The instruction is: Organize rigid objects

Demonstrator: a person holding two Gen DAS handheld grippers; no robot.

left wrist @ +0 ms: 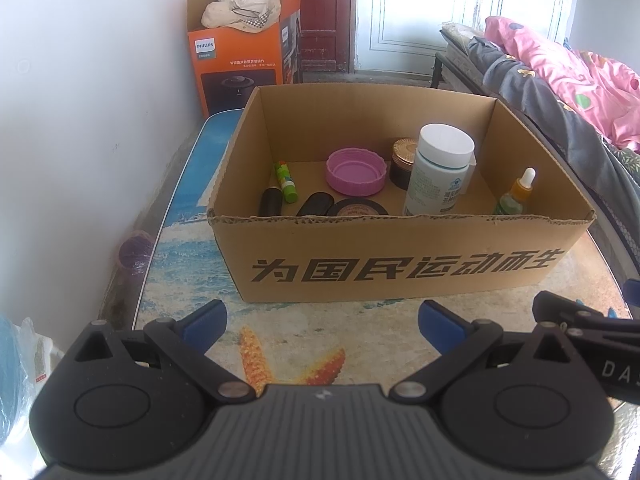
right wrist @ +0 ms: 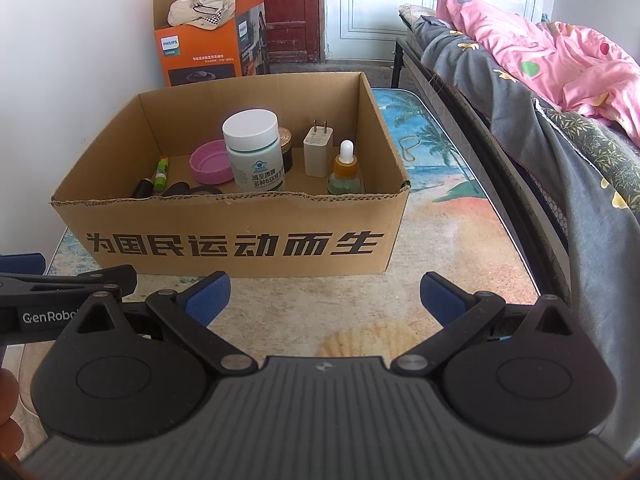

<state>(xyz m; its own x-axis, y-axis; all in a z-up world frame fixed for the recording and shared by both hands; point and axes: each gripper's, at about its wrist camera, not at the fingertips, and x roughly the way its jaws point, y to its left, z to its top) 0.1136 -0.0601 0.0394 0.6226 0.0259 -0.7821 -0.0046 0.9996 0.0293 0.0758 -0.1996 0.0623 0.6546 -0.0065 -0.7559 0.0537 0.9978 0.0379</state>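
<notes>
An open cardboard box [left wrist: 400, 258] [right wrist: 240, 236] stands on the beach-print table. Inside are a white pill bottle [left wrist: 438, 170] [right wrist: 256, 150], a pink lid [left wrist: 356, 171] [right wrist: 210, 162], a dropper bottle [left wrist: 516, 194] [right wrist: 345, 170], a white charger plug [right wrist: 317, 152], a green glue stick [left wrist: 286, 182] [right wrist: 161, 174], a brown jar [left wrist: 404, 162], a black tape roll [left wrist: 357, 209] and dark tubes [left wrist: 270, 202]. My left gripper [left wrist: 322, 326] is open and empty, in front of the box. My right gripper [right wrist: 325, 298] is open and empty beside it.
An orange Philips box [left wrist: 240, 56] [right wrist: 200, 50] with cloth in it stands by the white wall behind. A bed with pink and grey bedding [left wrist: 560, 80] [right wrist: 540, 72] runs along the table's right side. A purple object [left wrist: 134, 250] lies at the table's left edge.
</notes>
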